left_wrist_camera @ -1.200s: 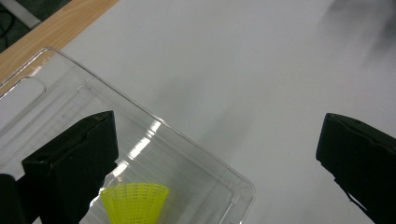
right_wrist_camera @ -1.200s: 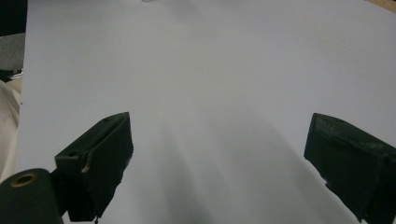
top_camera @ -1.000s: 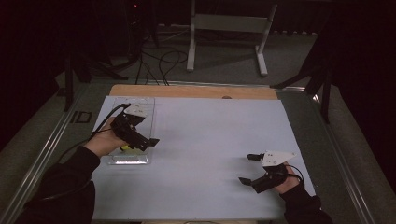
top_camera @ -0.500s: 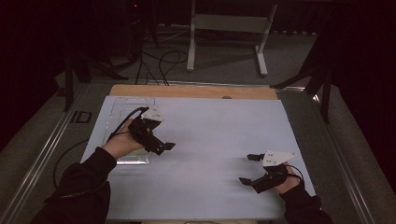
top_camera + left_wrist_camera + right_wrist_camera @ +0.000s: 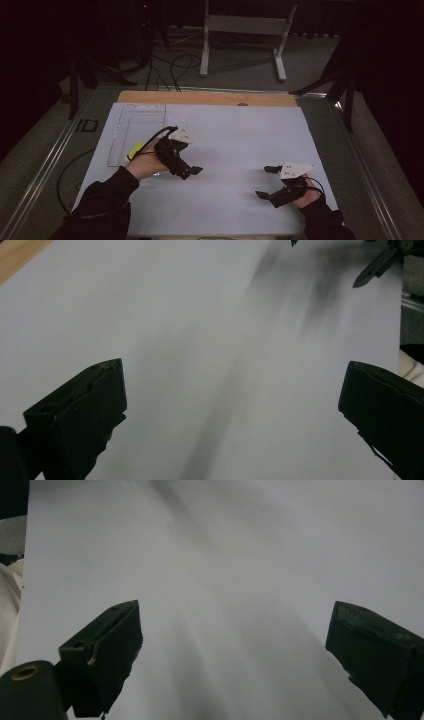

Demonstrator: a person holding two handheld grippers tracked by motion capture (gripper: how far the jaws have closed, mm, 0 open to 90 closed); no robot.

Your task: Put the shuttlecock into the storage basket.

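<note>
A pale grey-white sheet-covered desk point(image 5: 225, 145) with a bare wooden strip along its far edge filled the middle of the high view. On its left side, toward the far edge, lay a clear, shallow rectangular plastic tray point(image 5: 135, 131), and a small yellow-green object point(image 5: 135, 148) sat at the tray's near right corner; what it was could not be told.

Just right of the tray's near end, the left claw point(image 5: 186, 171) was held over the bare desk surface, close to the tray but clear of it. Its two black jaws stood wide apart in the left gripper view point(image 5: 225, 415), with nothing between them but the pale sheet.

The right claw point(image 5: 264, 182) rested at the near right of the desk, well apart from the tray. Its jaws were also spread wide and gripped nothing point(image 5: 235, 655).
</note>
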